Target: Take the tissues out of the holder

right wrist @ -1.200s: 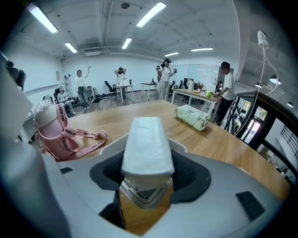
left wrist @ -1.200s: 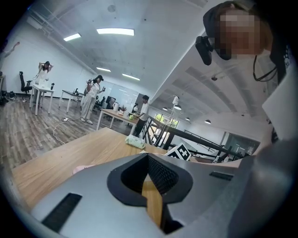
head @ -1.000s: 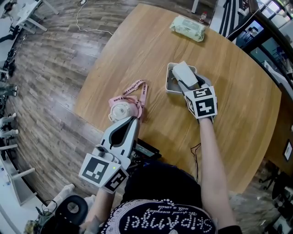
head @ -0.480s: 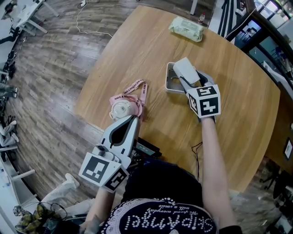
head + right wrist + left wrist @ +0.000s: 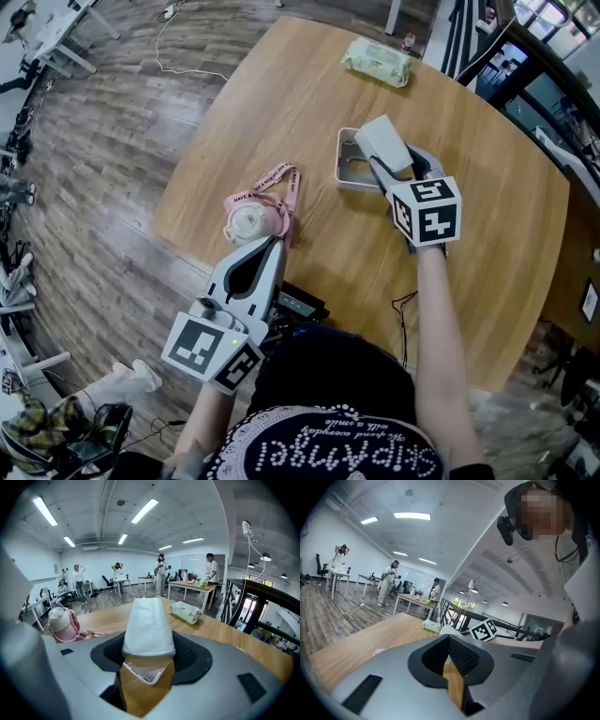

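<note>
Table: round wooden top (image 5: 281,112), seen from above; the person stands at its 6 o'clock edge.
Holder: pale, shallow tray (image 5: 343,161) lying flat a little past the table's middle, towards 1 o'clock. Its inside shows grey and bare on the left part.
Tissue pack: white, soft, oblong pack (image 5: 382,142), out of the holder and up in the air. In the head view it covers the holder's 2 o'clock corner. In the right gripper view, bare wood shows between the pack's lower edge and the holder's rim, so the two are apart.
Right gripper: right gripper (image 5: 382,165) pinches the tissue pack by its near end, one jaw on each long side. The pack sticks out forward beyond the jaws, and the gripper points towards 11 o'clock.
Left gripper: left gripper (image 5: 271,246) is over the 7 o'clock edge of the table. Its jaws are pressed together at the tips, with nothing between them.
Pink cup: pink cup (image 5: 251,223) with white lid at 8 o'clock, just beyond the left gripper's tips.
Lanyard: pink strap (image 5: 277,186) runs from the cup towards the middle.
Wipes packet: greenish packet (image 5: 377,61) near the 12 o'clock edge, well apart from the holder.
</note>
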`<state>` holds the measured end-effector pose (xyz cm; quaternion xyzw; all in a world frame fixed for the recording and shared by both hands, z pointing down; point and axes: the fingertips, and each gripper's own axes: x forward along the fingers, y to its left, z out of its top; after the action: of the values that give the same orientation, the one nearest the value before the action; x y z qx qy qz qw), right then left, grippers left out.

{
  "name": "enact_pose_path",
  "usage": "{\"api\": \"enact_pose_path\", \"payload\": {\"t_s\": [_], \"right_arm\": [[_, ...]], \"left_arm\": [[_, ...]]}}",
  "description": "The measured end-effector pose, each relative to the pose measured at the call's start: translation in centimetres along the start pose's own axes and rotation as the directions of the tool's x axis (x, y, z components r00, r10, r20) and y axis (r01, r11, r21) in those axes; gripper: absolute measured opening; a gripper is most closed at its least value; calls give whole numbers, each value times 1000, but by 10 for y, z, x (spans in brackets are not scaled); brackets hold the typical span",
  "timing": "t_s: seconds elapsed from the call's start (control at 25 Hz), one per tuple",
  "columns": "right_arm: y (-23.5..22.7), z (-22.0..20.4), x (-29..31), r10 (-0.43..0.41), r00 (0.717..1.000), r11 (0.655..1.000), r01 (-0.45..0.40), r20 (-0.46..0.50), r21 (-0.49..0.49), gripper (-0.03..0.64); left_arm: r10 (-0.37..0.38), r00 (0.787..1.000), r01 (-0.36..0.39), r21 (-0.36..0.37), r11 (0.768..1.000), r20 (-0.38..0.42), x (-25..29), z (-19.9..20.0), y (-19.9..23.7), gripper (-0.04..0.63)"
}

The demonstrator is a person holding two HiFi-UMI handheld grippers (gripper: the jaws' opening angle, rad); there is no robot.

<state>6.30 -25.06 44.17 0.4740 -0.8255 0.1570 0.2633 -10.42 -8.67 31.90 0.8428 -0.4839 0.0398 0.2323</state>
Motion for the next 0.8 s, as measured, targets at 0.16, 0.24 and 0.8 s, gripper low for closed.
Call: {"api": "enact_pose_path", "payload": {"t_s": [0.16, 0.24, 0.8], "right_arm": [[2, 1, -7, 4, 1000, 1000, -4, 10, 0, 270], [3, 1, -9, 3, 1000, 1000, -3, 12, -4, 270], [6, -5, -30, -7, 1000, 1000, 7, 25, -12, 270]], "left_arm": [[-3, 1000, 3, 4, 1000, 4, -2, 0, -2, 5], [-5, 1000, 5, 3, 1000, 6, -3, 0, -3, 5], [-24, 1000, 23, 14, 1000, 15, -5, 0, -11, 5]]}}
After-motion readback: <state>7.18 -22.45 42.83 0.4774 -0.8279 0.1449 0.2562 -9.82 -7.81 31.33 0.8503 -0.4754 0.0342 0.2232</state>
